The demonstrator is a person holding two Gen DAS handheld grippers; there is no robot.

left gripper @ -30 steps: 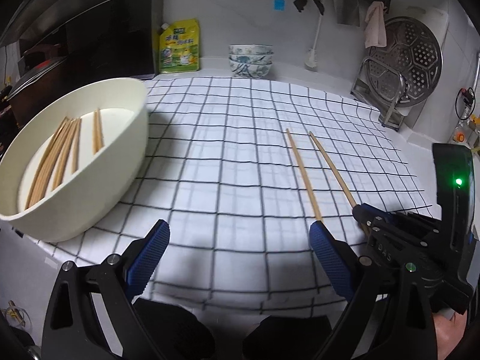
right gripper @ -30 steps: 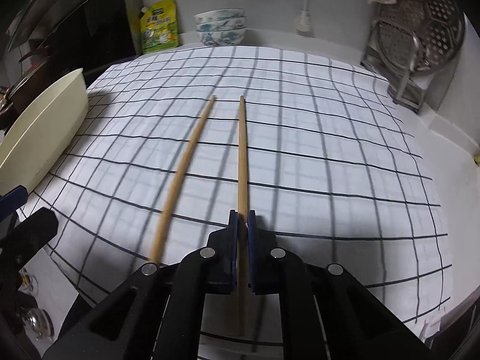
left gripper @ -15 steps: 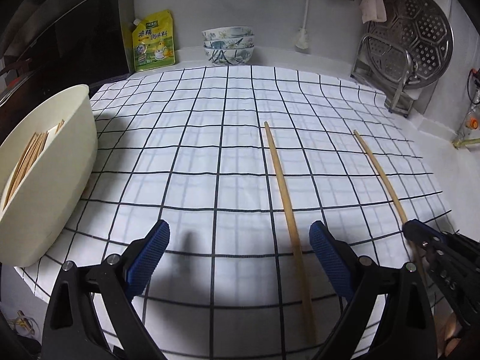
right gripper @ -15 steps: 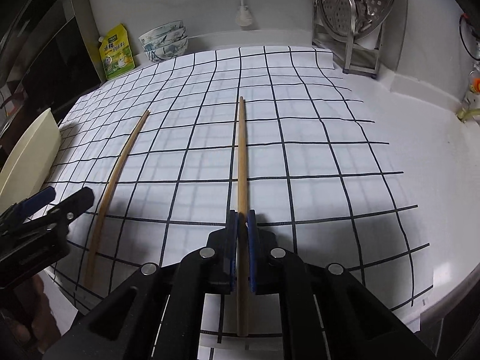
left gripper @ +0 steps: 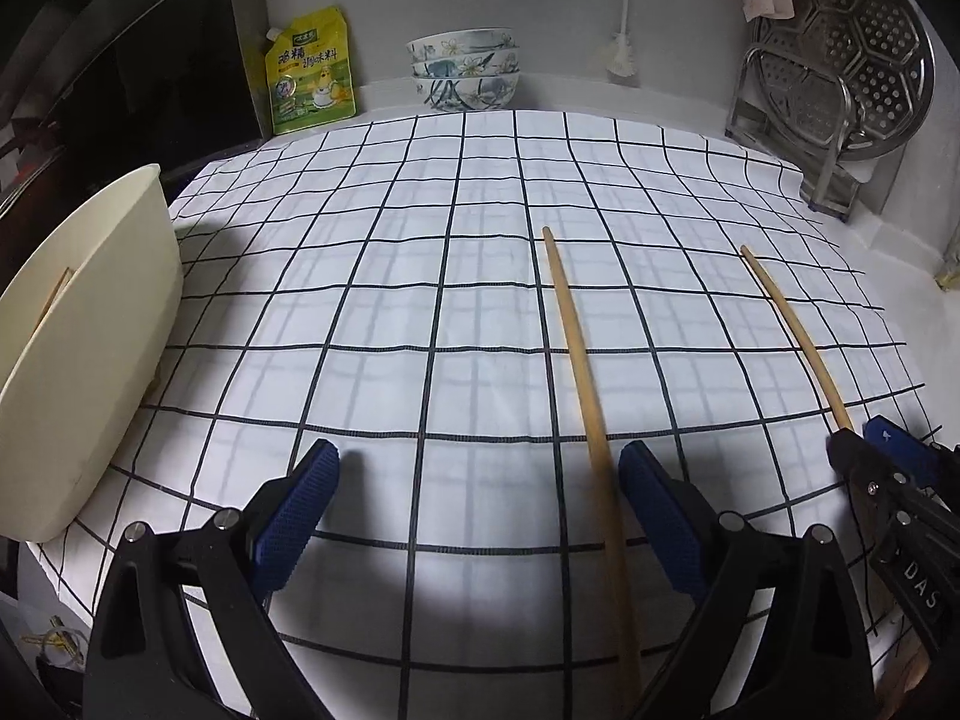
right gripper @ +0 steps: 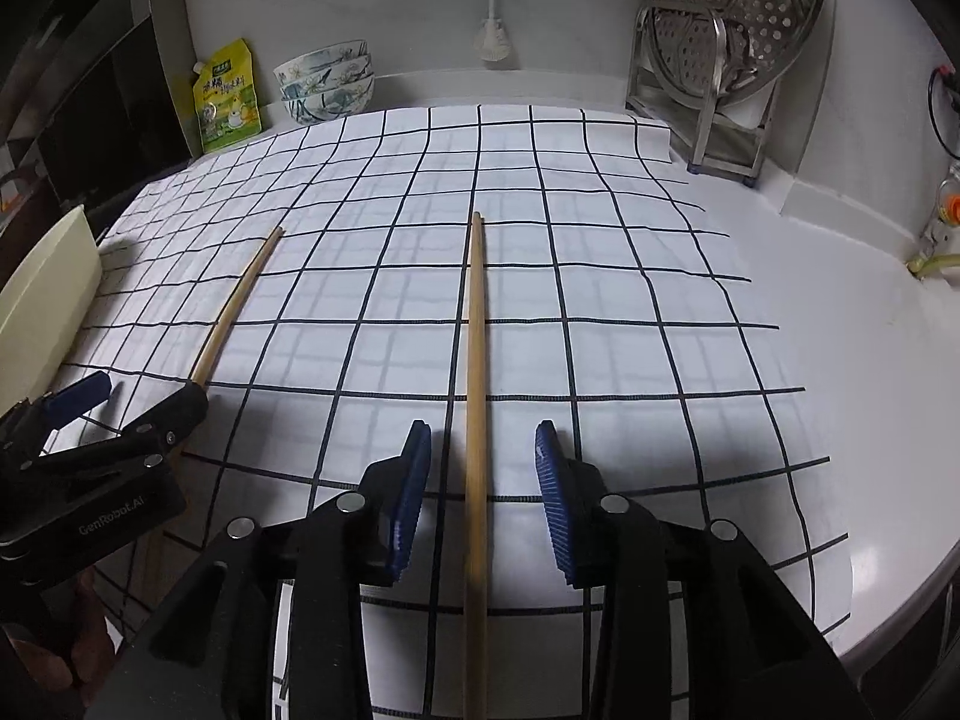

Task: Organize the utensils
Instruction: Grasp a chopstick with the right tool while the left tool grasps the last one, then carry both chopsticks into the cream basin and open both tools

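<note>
A home kitchen: stacked patterned bowls [left gripper: 463, 67] and a yellow seasoning pouch [left gripper: 309, 79] sit against the wall, a perforated steamer tray [left gripper: 840, 54] leans in a rack, over a checked cloth [left gripper: 420, 300] on the bench.

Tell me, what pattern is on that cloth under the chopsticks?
The cloth is white with a dark grid; the right wrist view shows it best.

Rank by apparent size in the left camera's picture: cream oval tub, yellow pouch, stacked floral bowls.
1. Cream oval tub, though it sits nearest the camera.
2-3. Yellow pouch and stacked floral bowls look alike.
</note>
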